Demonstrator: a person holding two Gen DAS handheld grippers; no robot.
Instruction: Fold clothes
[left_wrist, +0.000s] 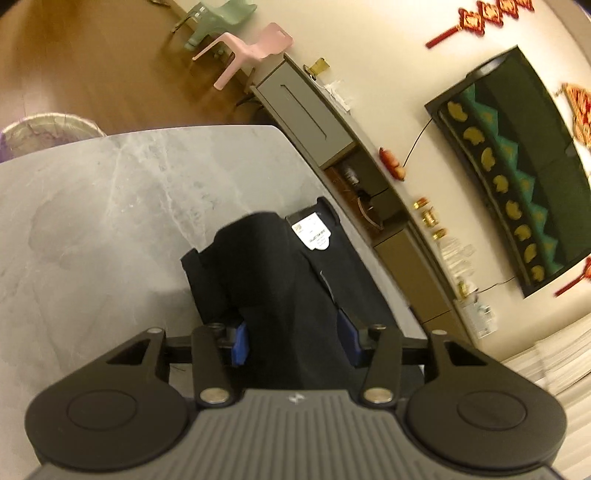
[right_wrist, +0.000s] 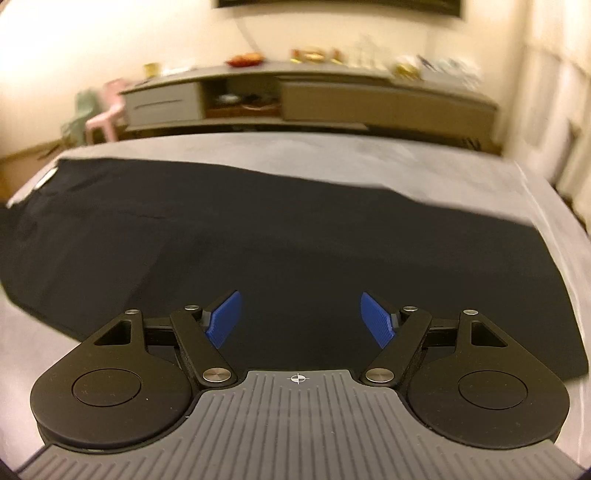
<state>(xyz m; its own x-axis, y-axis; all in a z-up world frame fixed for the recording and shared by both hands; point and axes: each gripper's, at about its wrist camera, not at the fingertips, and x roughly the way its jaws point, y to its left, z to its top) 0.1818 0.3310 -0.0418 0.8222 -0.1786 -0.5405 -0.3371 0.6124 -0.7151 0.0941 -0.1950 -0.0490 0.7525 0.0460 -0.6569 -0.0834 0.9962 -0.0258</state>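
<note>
1. dark garment (left_wrist: 280, 280) in the left wrist view, bunched up in the lower middle of the frame on the grey marble table (left_wrist: 110, 206), white label (left_wrist: 312, 234) showing near its top.
2. left gripper (left_wrist: 295, 341) at the bottom centre, blue pads (left_wrist: 241, 343) clamped on a raised fold of that cloth.
3. right wrist view: the garment (right_wrist: 258, 240) lies spread flat across the middle of the frame.
4. right gripper (right_wrist: 301, 319) at the lower centre, jaws wide apart, nothing between them, above the cloth.
</note>
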